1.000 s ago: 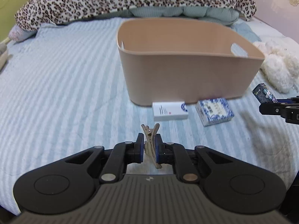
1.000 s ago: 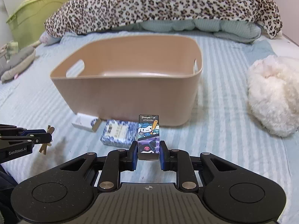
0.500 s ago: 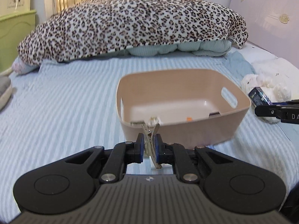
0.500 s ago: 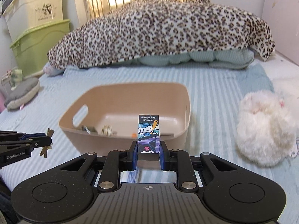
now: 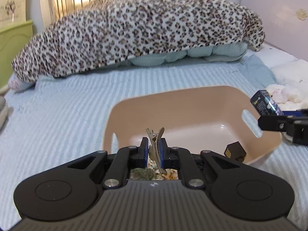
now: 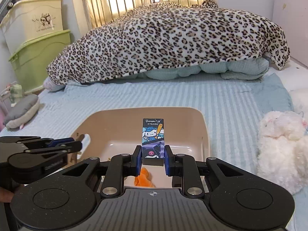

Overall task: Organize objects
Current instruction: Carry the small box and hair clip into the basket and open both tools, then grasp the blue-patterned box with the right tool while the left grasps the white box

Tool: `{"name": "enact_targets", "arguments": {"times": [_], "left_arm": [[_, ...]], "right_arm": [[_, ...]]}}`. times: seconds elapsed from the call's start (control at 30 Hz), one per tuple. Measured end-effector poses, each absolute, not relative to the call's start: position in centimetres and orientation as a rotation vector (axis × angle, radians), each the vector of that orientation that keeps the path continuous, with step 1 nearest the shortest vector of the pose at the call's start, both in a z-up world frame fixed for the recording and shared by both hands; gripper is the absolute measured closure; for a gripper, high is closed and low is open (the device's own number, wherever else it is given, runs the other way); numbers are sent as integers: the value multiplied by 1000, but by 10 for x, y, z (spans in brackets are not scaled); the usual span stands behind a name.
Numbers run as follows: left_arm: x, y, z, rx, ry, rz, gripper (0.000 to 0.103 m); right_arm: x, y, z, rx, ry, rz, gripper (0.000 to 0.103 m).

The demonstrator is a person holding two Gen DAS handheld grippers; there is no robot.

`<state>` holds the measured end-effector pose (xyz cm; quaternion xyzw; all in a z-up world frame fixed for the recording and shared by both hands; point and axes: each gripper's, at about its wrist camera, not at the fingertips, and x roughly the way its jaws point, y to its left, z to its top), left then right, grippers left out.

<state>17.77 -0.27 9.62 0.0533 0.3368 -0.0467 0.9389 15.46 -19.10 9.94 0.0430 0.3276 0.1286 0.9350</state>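
My left gripper [image 5: 154, 150] is shut on a beige metal hair clip [image 5: 156, 146] and holds it over the near left part of a beige plastic basket [image 5: 192, 98]. My right gripper [image 6: 153, 158] is shut on a small cartoon-printed box [image 6: 153, 136] and holds it over the basket [image 6: 204, 127]. In the basket lie a dark brown cube [image 5: 234, 150], a patterned packet [image 5: 142, 173] and an orange piece [image 6: 143, 179]. The right gripper [image 5: 277, 123] shows at the right of the left wrist view, the left gripper [image 6: 63, 144] at the left of the right wrist view.
The basket stands on a bed with a light blue striped cover [image 5: 57, 119]. A leopard-print blanket [image 6: 163, 44] lies at the far end. A white plush toy [image 6: 279, 144] is right of the basket, a grey plush [image 6: 21, 109] at the left edge, storage boxes [image 6: 38, 57] beyond.
Both grippers rose and moved forward from in front of the basket to over its inside, each still holding its object. The two boxes on the bed have dropped out of view.
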Motion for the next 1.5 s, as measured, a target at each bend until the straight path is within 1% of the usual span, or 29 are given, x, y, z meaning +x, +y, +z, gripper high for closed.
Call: {"name": "enact_targets", "arguments": {"times": [0.17, 0.37, 0.53, 0.6, 0.67, 0.7, 0.73, 0.77, 0.8, 0.83, 0.87, 0.93, 0.97, 1.0, 1.03, 1.07, 1.13, 1.17, 1.2, 1.23, 1.5], "left_arm": [[198, -11, 70, 138, 746, -69, 90], [212, -5, 44, 134, 814, -32, 90], [209, -1, 43, 129, 818, -36, 90], [206, -1, 48, 119, 815, -47, 90], [200, -2, 57, 129, 794, -41, 89], [197, -2, 62, 132, 780, -38, 89], [194, -2, 67, 131, 778, -34, 87], [190, -2, 72, 127, 774, -39, 79], [187, -1, 77, 123, 770, -43, 69], [182, -1, 82, 121, 765, -41, 45], [177, -1, 86, 124, 754, -37, 31], [165, -1, 94, 145, 717, -37, 29], [160, -2, 97, 158, 713, -38, 28], [155, -1, 99, 167, 713, -37, 28], [150, 0, 99, 168, 716, -36, 25], [146, 2, 100, 165, 720, -36, 20], [137, 7, 97, 149, 728, -34, 16], [134, 9, 96, 142, 734, -33, 15], [130, 11, 94, 138, 741, -33, 14], [127, 14, 91, 137, 748, -33, 14], [112, 29, 63, 134, 816, -19, 14]], "right_arm": [[179, -178, 75, 72, 724, 240, 82], [197, -174, 50, 52, 785, 216, 82], [198, -173, 40, 26, 816, 213, 82], [195, -175, 39, 35, 817, 211, 70], [190, -176, 43, 46, 803, 213, 68], [187, -177, 46, 51, 796, 215, 65], [185, -178, 50, 55, 789, 219, 60], [181, -179, 54, 59, 781, 220, 58], [176, -180, 59, 62, 770, 221, 53], [173, -181, 63, 63, 761, 223, 49], [168, -182, 68, 63, 750, 225, 47], [160, -184, 77, 64, 730, 225, 37], [154, -185, 80, 66, 720, 225, 35], [151, -186, 83, 68, 715, 224, 30], [147, -187, 85, 69, 713, 222, 26], [143, -189, 86, 71, 715, 218, 25], [135, -192, 86, 77, 724, 212, 22], [131, -194, 84, 80, 732, 208, 19], [126, -195, 82, 82, 739, 206, 14], [123, -197, 78, 84, 746, 202, 12], [107, -199, 42, 75, 852, 180, 9]]}}
